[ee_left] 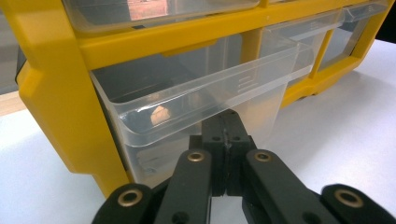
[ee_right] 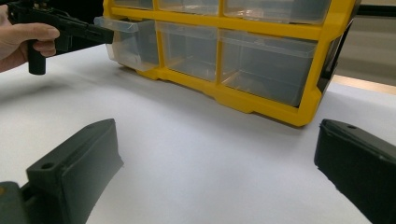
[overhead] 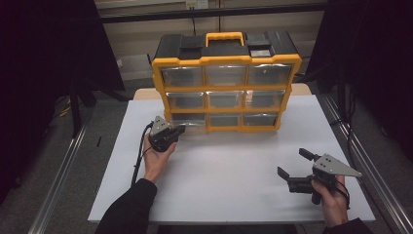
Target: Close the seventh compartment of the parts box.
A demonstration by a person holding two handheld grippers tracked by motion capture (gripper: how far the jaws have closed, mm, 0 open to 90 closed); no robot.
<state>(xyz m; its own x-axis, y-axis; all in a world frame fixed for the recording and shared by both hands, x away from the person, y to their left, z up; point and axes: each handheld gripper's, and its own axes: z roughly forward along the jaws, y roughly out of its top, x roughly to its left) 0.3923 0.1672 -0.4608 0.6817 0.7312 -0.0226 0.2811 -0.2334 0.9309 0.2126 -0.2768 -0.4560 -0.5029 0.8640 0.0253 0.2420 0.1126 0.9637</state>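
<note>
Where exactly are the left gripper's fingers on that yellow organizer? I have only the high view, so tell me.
Observer: The left gripper is shut, its tips tucked under the front lip of the bottom-left drawer.
Operator: Report whether that drawer is out.
Observer: In the right gripper view it juts partly out of the organizer's frame, ahead of its neighbours.
Operator: Check inside it.
Observer: A small pale thing shows through the clear wall, too blurred to identify.
</note>
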